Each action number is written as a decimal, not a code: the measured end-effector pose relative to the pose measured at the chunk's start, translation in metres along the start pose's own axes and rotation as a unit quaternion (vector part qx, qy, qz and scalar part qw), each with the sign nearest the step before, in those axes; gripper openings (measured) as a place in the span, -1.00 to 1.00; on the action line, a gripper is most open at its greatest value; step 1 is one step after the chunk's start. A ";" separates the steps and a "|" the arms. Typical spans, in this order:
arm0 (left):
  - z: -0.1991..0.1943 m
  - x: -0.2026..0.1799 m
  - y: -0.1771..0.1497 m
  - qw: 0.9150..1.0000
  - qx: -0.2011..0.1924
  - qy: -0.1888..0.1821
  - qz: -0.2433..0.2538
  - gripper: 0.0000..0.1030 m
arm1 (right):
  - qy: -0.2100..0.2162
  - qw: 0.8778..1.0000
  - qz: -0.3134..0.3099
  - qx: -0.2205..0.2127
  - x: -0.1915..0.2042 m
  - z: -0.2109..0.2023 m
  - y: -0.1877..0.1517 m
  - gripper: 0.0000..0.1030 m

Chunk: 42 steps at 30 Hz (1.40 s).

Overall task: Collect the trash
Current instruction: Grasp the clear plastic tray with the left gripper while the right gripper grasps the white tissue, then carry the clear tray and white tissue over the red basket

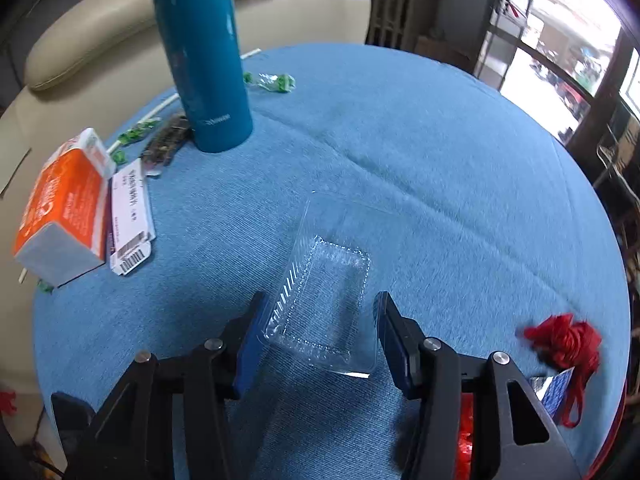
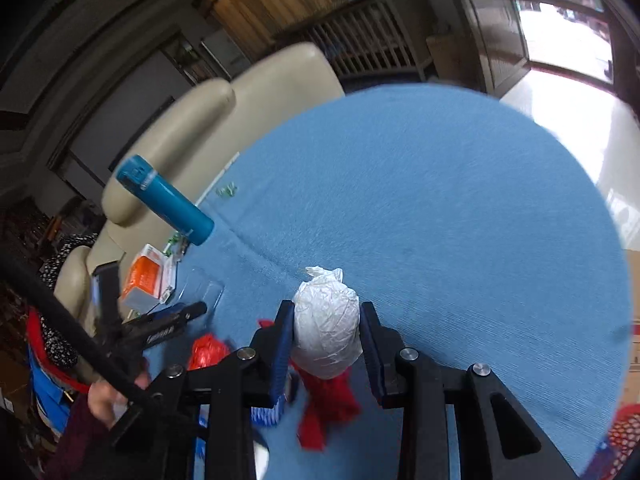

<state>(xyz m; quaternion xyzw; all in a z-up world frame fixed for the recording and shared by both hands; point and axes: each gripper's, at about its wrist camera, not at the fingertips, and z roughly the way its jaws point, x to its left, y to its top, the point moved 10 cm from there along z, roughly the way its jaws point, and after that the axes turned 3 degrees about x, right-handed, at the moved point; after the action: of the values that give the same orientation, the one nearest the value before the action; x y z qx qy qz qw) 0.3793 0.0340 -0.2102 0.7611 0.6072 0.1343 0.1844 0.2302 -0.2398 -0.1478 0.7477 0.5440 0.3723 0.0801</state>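
A clear plastic tray [image 1: 324, 304] lies on the blue round table [image 1: 440, 168]. My left gripper [image 1: 318, 336] is open, with its jaws on either side of the tray's near end, not closed on it. My right gripper [image 2: 327, 336] is shut on a white knotted plastic bag [image 2: 326, 328] and holds it above a red tassel [image 2: 326, 408] on the table. The red tassel [image 1: 564, 344] also shows at the right in the left wrist view. The left gripper [image 2: 160, 328] and the tray [image 2: 202, 292] show at the left of the right wrist view.
A teal bottle [image 1: 204, 60] stands at the back left. An orange carton [image 1: 64, 208], a white flat box [image 1: 130, 216], green candy wrappers [image 1: 272, 82], a dark wrapper [image 1: 164, 146] and a white straw [image 1: 160, 108] lie at the left. A cream sofa [image 1: 100, 40] stands behind the table.
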 end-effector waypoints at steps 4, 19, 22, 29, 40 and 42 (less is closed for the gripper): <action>-0.034 -0.009 0.005 0.999 -0.042 0.018 0.009 0.07 | -0.011 0.999 0.010 -0.030 -0.039 -0.074 -0.039 -0.33; -0.231 -0.165 -0.061 0.968 -0.200 -0.047 0.141 0.08 | -0.030 0.983 0.147 -0.108 -0.157 -0.203 -0.131 -0.33; -0.244 -0.206 -0.089 0.959 -0.200 -0.073 0.185 0.09 | -0.028 0.984 0.125 -0.123 -0.144 -0.216 -0.130 -0.33; -0.262 -0.280 -0.136 0.943 -0.175 -0.139 0.245 0.09 | -0.027 0.976 0.120 -0.178 -0.141 -0.265 -0.131 -0.33; -0.260 -0.360 -0.184 0.927 -0.120 -0.204 0.291 0.09 | -0.032 0.959 0.154 -0.235 -0.169 -0.318 -0.126 -0.33; -0.259 -0.370 -0.190 0.923 -0.111 -0.217 0.296 0.10 | -0.028 0.960 0.158 -0.228 -0.170 -0.312 -0.128 -0.33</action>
<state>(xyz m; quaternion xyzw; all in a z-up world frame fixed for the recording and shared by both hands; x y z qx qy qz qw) 0.0187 -0.2585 -0.0556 0.8913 0.2801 0.0807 0.3474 -0.0899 -0.4268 -0.0734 0.7960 0.3172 0.4735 0.2040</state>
